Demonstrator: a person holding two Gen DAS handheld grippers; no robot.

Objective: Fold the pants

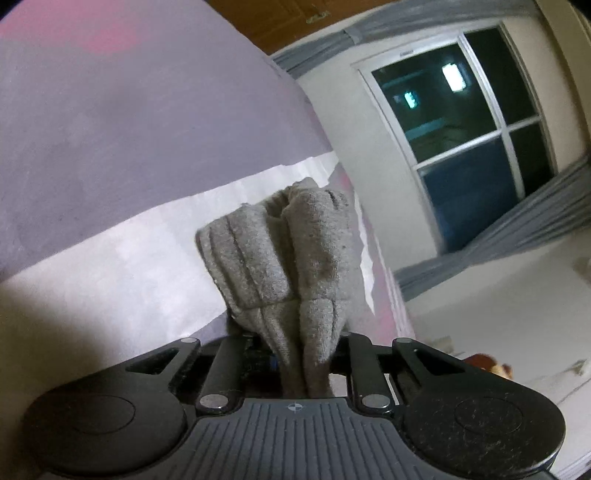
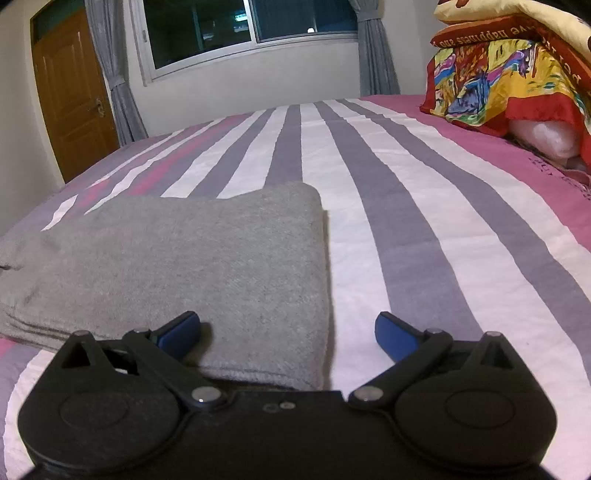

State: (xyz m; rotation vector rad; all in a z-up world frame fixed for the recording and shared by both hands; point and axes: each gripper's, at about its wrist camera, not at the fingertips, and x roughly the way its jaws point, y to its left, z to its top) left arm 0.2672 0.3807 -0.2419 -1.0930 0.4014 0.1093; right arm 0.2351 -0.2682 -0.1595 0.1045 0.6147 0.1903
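Observation:
In the left wrist view, a bunched ribbed end of the grey pants sticks up from between the jaws of my left gripper, which is shut on it. The fabric hides the pads. The camera is rolled, so the striped bed sheet fills the upper left. In the right wrist view, the grey pants lie folded flat on the striped bed. My right gripper stands open over their near right corner. The left blue pad is above the cloth and the right one is above the sheet.
A pile of colourful bedding sits at the bed's far right. Beyond the bed are a window with grey curtains and a wooden door at the left. Bare striped sheet stretches right of the pants.

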